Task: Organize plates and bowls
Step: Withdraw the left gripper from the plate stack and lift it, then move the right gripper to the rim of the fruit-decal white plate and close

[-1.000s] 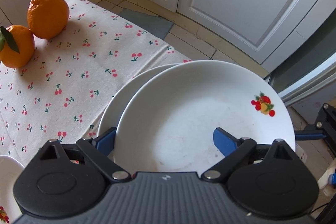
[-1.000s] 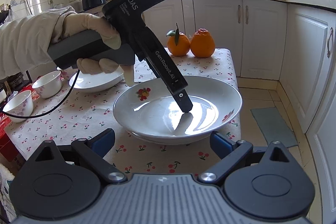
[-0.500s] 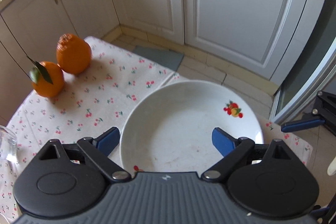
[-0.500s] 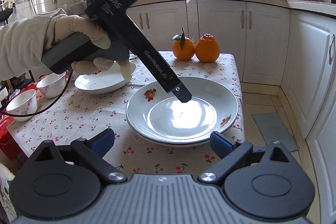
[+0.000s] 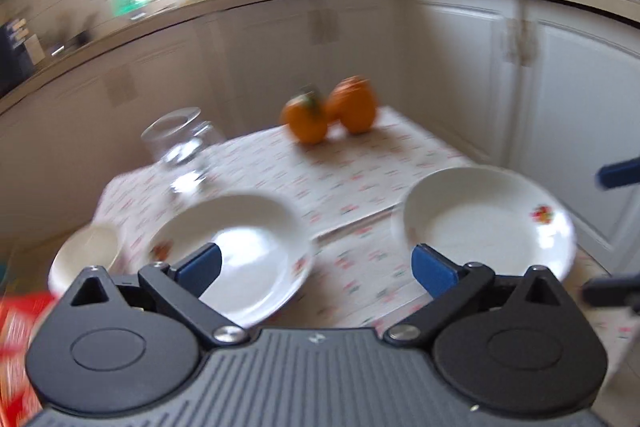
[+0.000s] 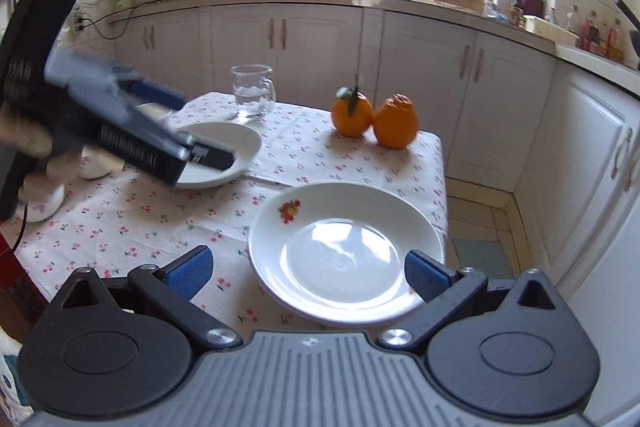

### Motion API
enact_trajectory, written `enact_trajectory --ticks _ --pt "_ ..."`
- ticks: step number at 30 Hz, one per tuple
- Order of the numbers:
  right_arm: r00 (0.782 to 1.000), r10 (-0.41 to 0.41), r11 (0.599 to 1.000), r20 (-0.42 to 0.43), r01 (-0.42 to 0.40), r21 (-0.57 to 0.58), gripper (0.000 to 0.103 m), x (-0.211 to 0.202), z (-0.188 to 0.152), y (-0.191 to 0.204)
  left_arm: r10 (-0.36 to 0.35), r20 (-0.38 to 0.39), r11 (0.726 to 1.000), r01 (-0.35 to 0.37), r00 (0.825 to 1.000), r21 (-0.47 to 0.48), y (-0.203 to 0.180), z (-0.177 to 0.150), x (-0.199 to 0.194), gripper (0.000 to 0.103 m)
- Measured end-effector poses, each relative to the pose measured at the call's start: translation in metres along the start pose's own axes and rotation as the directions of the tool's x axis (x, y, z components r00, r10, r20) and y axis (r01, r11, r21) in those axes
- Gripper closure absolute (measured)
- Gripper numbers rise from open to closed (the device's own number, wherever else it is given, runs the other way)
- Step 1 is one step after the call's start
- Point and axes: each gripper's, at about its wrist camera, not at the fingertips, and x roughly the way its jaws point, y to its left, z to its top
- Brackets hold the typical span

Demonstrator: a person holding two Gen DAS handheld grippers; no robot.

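A stack of white fruit-print plates (image 6: pixel 348 251) sits at the table's near right corner; it shows at the right in the blurred left wrist view (image 5: pixel 488 219). A second white plate (image 6: pixel 224 151) lies further left, also in the left wrist view (image 5: pixel 240 251). Small white bowls (image 6: pixel 44 207) stand at the far left; one shows in the left wrist view (image 5: pixel 86 255). My left gripper (image 5: pixel 316 267) is open and empty above the table, near the second plate. My right gripper (image 6: pixel 306 269) is open and empty, just in front of the stack.
Two oranges (image 6: pixel 376 117) and a glass mug (image 6: pixel 252 91) stand at the back of the cherry-print tablecloth (image 6: pixel 132 215). White cabinets (image 6: pixel 480 83) lie beyond. The table's right edge drops to the tiled floor (image 6: pixel 476 211).
My left gripper has left the plate stack and swung left toward the second plate. My right gripper has drawn back a little. The top plate now rests on the stack.
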Motion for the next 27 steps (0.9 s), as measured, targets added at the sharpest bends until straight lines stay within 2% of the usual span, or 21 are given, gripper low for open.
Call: enact_trajectory --ticks 4,8,11,17,27 --pt "0.996 0.071 0.996 -0.051 -0.074 -0.058 0.000 0.025 0.030 0.009 0.134 -0.078 0.988 -0.139 0.988 -0.059 0.019 -0.036 0.020 0.002" --pt "0.983 0.143 0.981 -0.117 -0.157 -0.117 0.000 0.063 0.055 0.021 0.167 -0.107 0.981 -0.177 0.980 -0.086 0.029 -0.052 0.037 0.002" --pt "0.965 0.200 0.964 -0.167 -0.225 -0.142 0.000 0.093 0.074 0.028 0.140 -0.147 0.981 -0.157 0.979 -0.111 0.036 -0.057 0.050 0.002" --pt "0.912 0.285 0.914 -0.295 -0.352 -0.204 0.000 0.164 0.108 0.037 0.058 -0.150 0.971 -0.091 0.987 -0.222 0.054 -0.060 0.065 0.000" --pt "0.832 0.370 0.829 -0.413 -0.496 -0.258 0.000 0.276 0.156 0.041 0.057 -0.146 0.973 -0.087 0.988 -0.215 0.057 -0.054 0.073 0.000"
